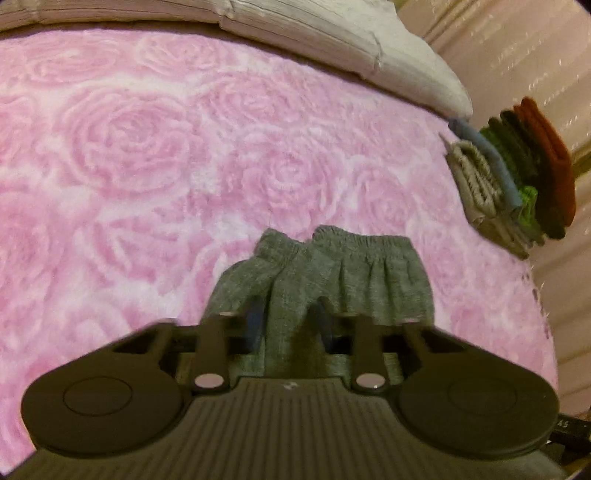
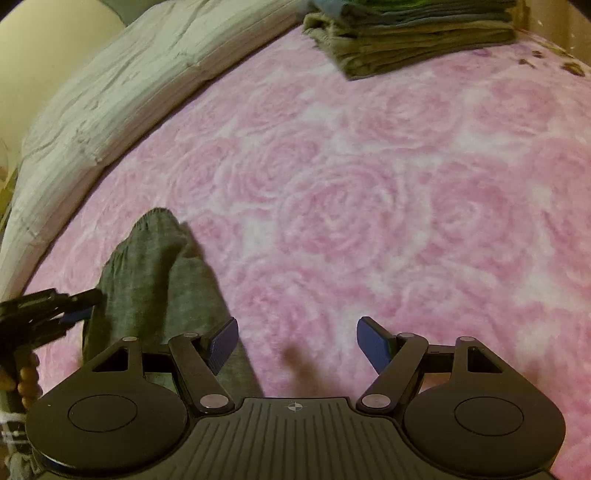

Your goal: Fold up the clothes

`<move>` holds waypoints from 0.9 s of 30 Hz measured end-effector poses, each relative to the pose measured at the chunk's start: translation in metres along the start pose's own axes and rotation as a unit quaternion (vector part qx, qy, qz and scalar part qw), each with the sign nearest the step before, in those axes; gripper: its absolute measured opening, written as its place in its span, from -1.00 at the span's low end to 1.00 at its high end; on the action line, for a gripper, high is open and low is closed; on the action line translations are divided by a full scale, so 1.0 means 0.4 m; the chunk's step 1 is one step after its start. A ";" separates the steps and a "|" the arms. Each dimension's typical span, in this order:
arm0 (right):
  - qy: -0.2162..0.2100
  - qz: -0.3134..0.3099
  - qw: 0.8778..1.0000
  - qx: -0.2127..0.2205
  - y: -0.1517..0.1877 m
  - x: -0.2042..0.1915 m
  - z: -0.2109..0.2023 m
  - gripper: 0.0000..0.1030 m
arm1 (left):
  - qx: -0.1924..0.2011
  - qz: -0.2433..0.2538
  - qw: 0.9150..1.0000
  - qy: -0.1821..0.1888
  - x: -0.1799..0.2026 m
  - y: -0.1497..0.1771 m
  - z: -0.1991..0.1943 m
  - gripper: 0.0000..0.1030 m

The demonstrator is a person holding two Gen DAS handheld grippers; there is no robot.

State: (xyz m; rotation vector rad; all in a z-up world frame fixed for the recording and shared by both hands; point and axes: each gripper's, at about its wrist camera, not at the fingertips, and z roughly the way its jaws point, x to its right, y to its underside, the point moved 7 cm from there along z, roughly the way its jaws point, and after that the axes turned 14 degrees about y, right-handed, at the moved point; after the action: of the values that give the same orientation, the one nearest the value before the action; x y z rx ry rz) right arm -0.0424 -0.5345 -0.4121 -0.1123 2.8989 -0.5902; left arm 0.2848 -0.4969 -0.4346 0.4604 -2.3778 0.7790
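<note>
A small grey garment with a gathered elastic waistband [image 1: 332, 273] lies on the pink rose-patterned blanket [image 1: 147, 166]. My left gripper [image 1: 286, 321] is shut on the near part of the grey garment, its cloth bunched between the blue-padded fingers. In the right wrist view the same garment [image 2: 155, 273] lies at the lower left, with the left gripper [image 2: 79, 306] gripping its edge. My right gripper [image 2: 297, 341] is open and empty just above the blanket [image 2: 369, 184], to the right of the garment.
A stack of folded clothes [image 1: 517, 173] in beige, blue, green and rust sits at the bed's far right edge; it also shows at the top of the right wrist view [image 2: 413, 33]. A pale quilted cover [image 1: 314, 37] runs along the bed's far side.
</note>
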 end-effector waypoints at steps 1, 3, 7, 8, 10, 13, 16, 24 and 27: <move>0.001 -0.002 1.000 -0.002 0.004 0.001 0.006 0.44 | -0.001 0.008 1.000 0.000 0.005 0.001 0.000 -1.00; 0.004 -0.004 1.000 -0.005 0.008 0.006 0.016 0.44 | 0.022 0.040 0.999 0.001 0.039 0.001 -0.037 -1.00; 0.005 -0.014 1.000 -0.005 -0.003 -0.004 0.033 0.44 | 0.057 0.064 0.996 -0.024 0.060 0.004 -0.123 -1.00; 0.004 -0.018 1.000 -0.004 -0.008 -0.011 0.038 0.44 | 0.057 0.065 0.996 -0.030 0.053 0.003 -0.131 -1.00; -0.002 -0.026 1.000 -0.002 -0.016 -0.031 0.048 0.44 | 0.056 0.066 0.995 -0.043 0.037 0.002 -0.142 -1.00; -0.008 -0.041 0.999 0.002 -0.025 -0.068 0.055 0.44 | 0.028 0.057 0.996 -0.061 -0.024 0.007 -0.084 -0.99; -0.010 -0.056 0.998 0.006 -0.021 -0.096 0.048 0.44 | 0.017 0.040 0.997 -0.068 -0.072 0.027 -0.056 -0.83; 0.003 -0.063 0.998 -0.020 0.055 -0.035 -0.018 0.44 | 0.065 -0.037 0.997 -0.031 -0.070 0.136 -0.251 -0.55; 0.020 -0.049 0.998 -0.041 0.107 0.014 -0.051 0.44 | 0.052 -0.082 0.995 0.022 -0.044 0.219 -0.286 -0.56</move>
State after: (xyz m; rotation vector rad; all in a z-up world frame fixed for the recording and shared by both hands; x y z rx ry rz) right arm -0.0535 -0.4881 -0.4116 -0.2574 2.9697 -0.4955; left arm 0.3045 -0.3557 -0.4076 0.6651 -2.2334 0.8305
